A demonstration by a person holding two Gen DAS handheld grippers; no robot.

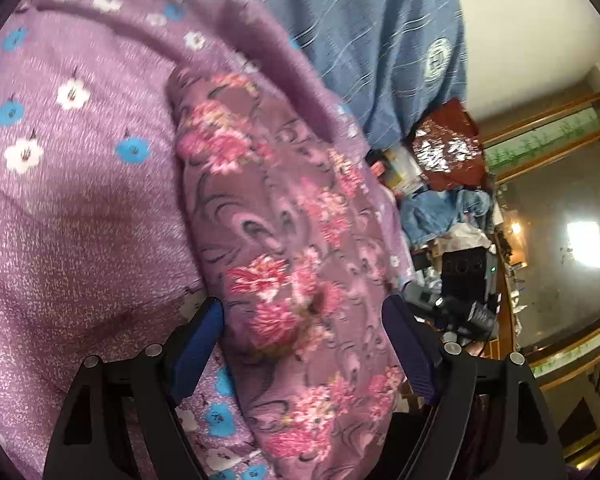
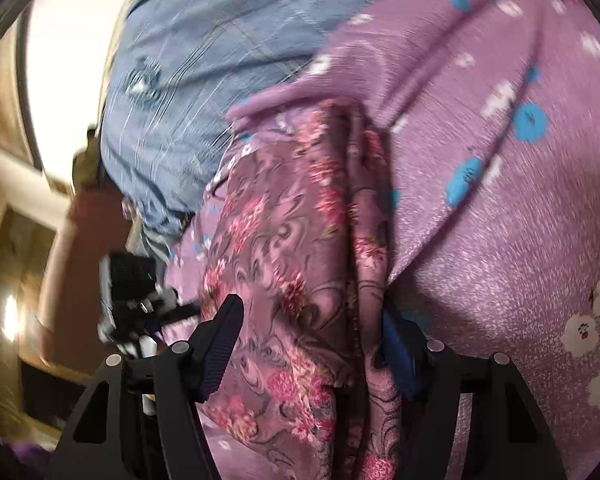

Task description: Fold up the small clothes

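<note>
The right gripper (image 2: 310, 322) is pointing down over a folded garment (image 2: 296, 264) of mauve cloth printed with pink flowers. The garment is lying between the two fingers (image 2: 224, 332), which are standing wide; whether the pads are pressing on it cannot be told. It is resting on a purple bedspread (image 2: 500, 240) with blue and white flowers, spreading to the right. A blue striped cloth (image 2: 204, 80) is lying at the far left. A black device (image 2: 130, 292) is sitting at the near left.

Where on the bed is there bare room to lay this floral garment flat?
Free: the lilac flowered blanket, left of the pink floral garment in the left wrist view. The blue striped quilt above also lies bare. Crowded: the clutter pile off the garment's other side.
</note>
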